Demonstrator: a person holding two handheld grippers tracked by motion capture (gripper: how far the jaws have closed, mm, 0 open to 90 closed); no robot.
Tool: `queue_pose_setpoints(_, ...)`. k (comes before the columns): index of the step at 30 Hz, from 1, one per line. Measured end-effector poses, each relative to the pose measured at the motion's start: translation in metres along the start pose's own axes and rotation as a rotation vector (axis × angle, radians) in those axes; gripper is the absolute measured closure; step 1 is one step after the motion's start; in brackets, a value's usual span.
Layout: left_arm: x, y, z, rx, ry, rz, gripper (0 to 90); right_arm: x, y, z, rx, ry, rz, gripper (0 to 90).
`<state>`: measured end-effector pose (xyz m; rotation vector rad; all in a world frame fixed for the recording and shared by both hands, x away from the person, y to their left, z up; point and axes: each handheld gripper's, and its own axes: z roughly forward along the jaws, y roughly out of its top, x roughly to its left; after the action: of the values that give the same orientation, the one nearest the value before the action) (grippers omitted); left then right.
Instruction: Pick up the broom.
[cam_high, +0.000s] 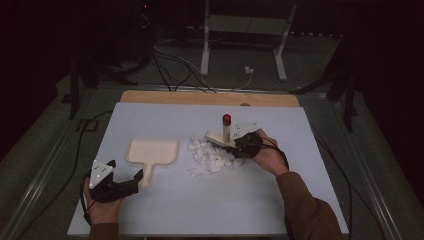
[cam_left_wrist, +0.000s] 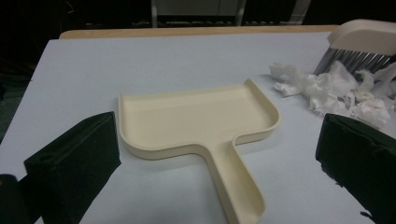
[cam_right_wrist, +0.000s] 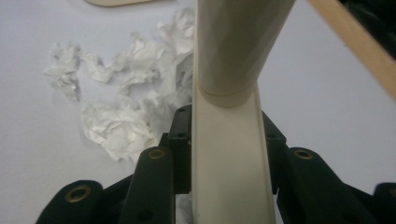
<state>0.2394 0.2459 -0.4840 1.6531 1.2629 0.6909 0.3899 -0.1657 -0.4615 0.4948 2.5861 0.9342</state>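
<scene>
Black jaws of the left gripper gape either side of the cream dustpan, not holding it; the right gripper is clamped on the brush, bristles against the paper scraps. Unpinned, I judge the dustpan would skate away when scraps are swept at it, or light scraps scatter past its lip

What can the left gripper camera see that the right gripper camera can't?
Only the left gripper view shows the whole cream dustpan with its handle, lying empty between wide-open black jaws, and the brush's grey bristles.

Only the right gripper view shows the brush's handle up close, clamped between that gripper's jaws.

Both show the crumpled white paper scraps on the pale blue table, and the table's wooden edge.
</scene>
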Motion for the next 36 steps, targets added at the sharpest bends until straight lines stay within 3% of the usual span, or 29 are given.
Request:
queue_pose_setpoints(6, 0.000, 0.000, 0.000, 0.000, 0.000, 0.001, 0.4, -0.011, 0.006, -0.003, -0.020, -0.117, 0.060, 67.4)
queue_pose_setpoints(9, 0.000, 0.000, 0.000, 0.001, 0.000, 0.000, 0.5, -0.016, 0.007, -0.002, -0.024, -0.153, 0.088, 67.4)
queue_pose_setpoints(13, 0.001, 0.000, -0.001, 0.000, 0.003, -0.006, 0.5, -0.021, 0.004, 0.000, -0.013, -0.187, 0.116, 67.4)
queue_pose_setpoints(18, 0.001, 0.000, -0.001, -0.004, 0.002, -0.004, 0.4, -0.027, -0.004, -0.001, 0.011, -0.226, 0.197, 67.4)
queue_pose_setpoints(26, 0.001, 0.000, -0.001, -0.003, 0.004, -0.006, 0.4, -0.032, -0.015, -0.009, 0.043, -0.273, 0.283, 67.4)
queue_pose_setpoints(30, 0.002, 0.000, -0.002, -0.006, 0.009, -0.010, 0.5, -0.028, -0.016, -0.016, 0.057, -0.309, 0.335, 67.4)
queue_pose_setpoints(36, 0.003, 0.000, -0.002, -0.006, 0.010, -0.016, 0.5, -0.019, -0.016, -0.026, 0.053, -0.348, 0.374, 67.4)
